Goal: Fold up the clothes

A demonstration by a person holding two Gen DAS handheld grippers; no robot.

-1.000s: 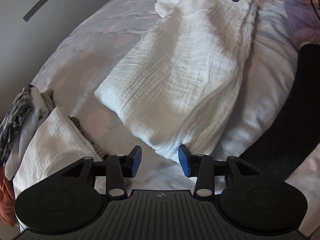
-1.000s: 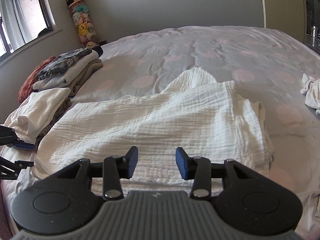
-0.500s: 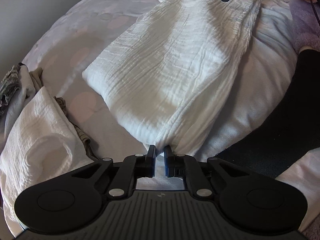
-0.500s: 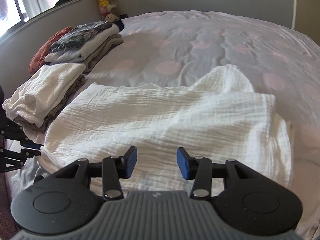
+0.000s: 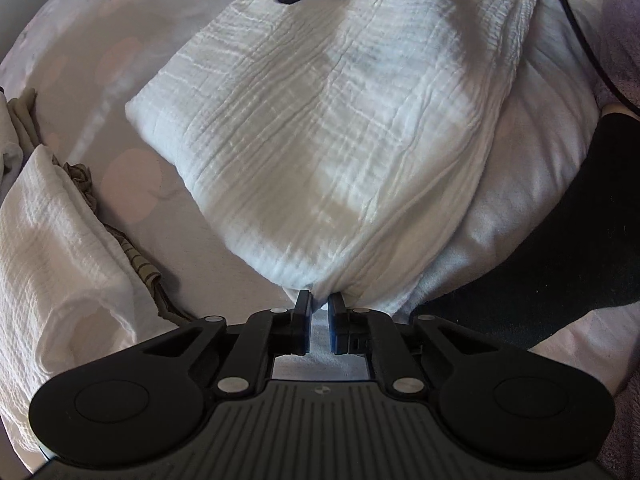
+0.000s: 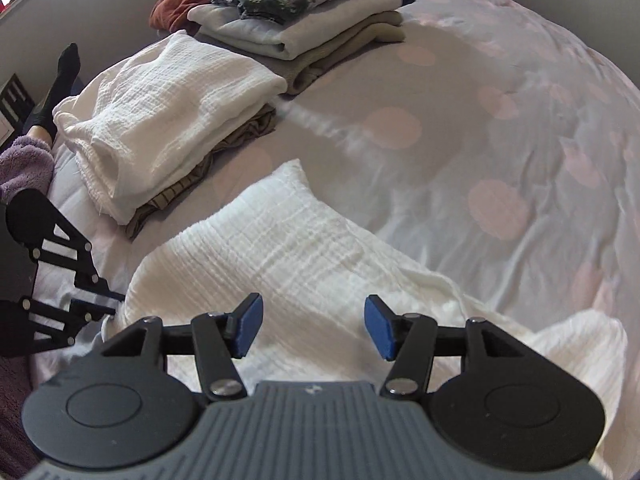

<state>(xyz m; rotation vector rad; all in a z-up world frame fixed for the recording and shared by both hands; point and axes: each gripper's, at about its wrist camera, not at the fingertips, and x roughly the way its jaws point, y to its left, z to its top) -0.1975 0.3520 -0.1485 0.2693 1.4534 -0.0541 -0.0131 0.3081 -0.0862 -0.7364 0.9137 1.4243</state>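
The white cloth (image 5: 320, 128) lies half-folded on the bed (image 6: 500, 128). The left gripper (image 5: 319, 309) is clamped on its near corner; the right gripper (image 6: 312, 326) hovers above the cloth, jaws opening, nothing between them. Next it likely needs to pinch the other corner. Beside it stand two stacks: one folded white piece (image 6: 168, 116) over something striped, and perhaps four folded garments (image 6: 304, 12) behind.

Open spotted grey bedspread (image 6: 500, 128) stretches wide and bare beyond the crinkled white muslin garment (image 6: 288, 256). To its left, a folded white muslin bundle (image 6: 160, 120) and a stack of folded clothes (image 6: 304, 20) block that side. A narrow strip of bedspread separates bundle and garment.
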